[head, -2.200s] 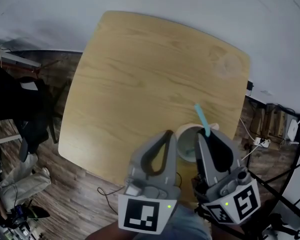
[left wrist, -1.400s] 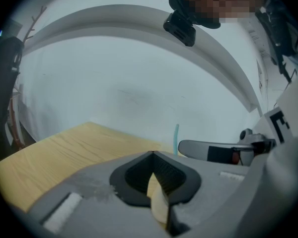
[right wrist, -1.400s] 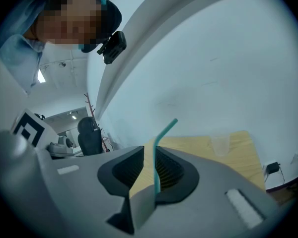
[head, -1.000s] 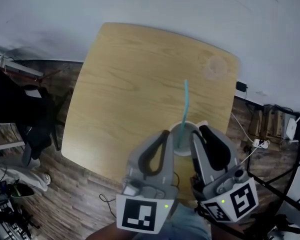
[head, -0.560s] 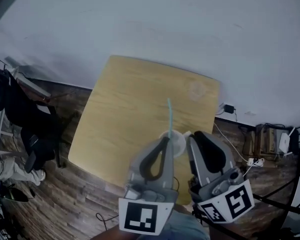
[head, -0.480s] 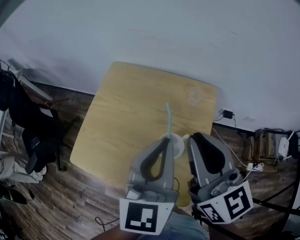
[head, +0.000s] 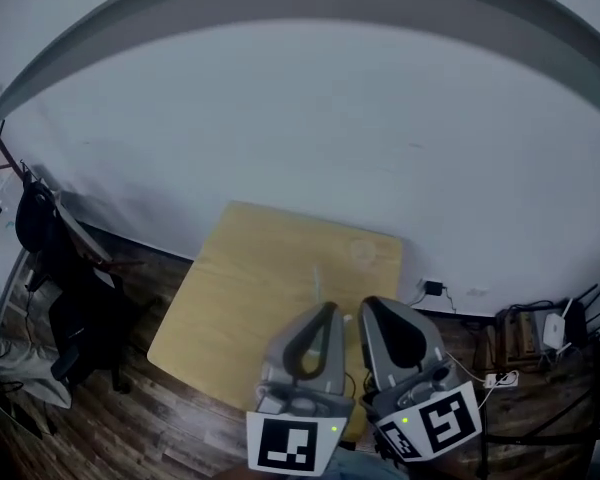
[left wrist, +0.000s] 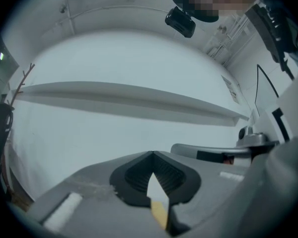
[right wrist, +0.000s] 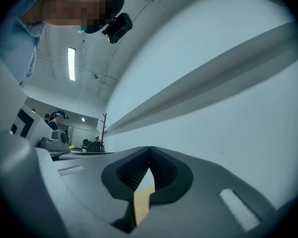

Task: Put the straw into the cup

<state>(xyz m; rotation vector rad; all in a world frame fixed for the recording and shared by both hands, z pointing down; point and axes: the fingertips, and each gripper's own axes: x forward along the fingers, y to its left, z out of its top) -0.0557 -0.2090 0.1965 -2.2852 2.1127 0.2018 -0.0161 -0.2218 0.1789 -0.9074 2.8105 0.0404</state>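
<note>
In the head view the wooden table [head: 250,268] looks small and far below. A thin pale straw [head: 317,286] stands upright just beyond my left gripper [head: 327,308]; my two grippers hide the cup under it. My right gripper [head: 368,303] is beside the left one, both raised close to the camera. The left gripper view shows my left gripper [left wrist: 152,153] shut with nothing in it, aimed at a white wall. My right gripper [right wrist: 150,148] is likewise shut and empty in the right gripper view.
A coat stand with dark clothes [head: 35,218] and a dark chair [head: 85,333] stand left of the table. Cables and a power strip [head: 500,376] lie on the wooden floor at the right. A white wall [head: 310,128] fills the upper half.
The straw went from my right gripper's hold into the cup and stands there alone. Both grippers have drawn back and up; the table has shrunk in view.
</note>
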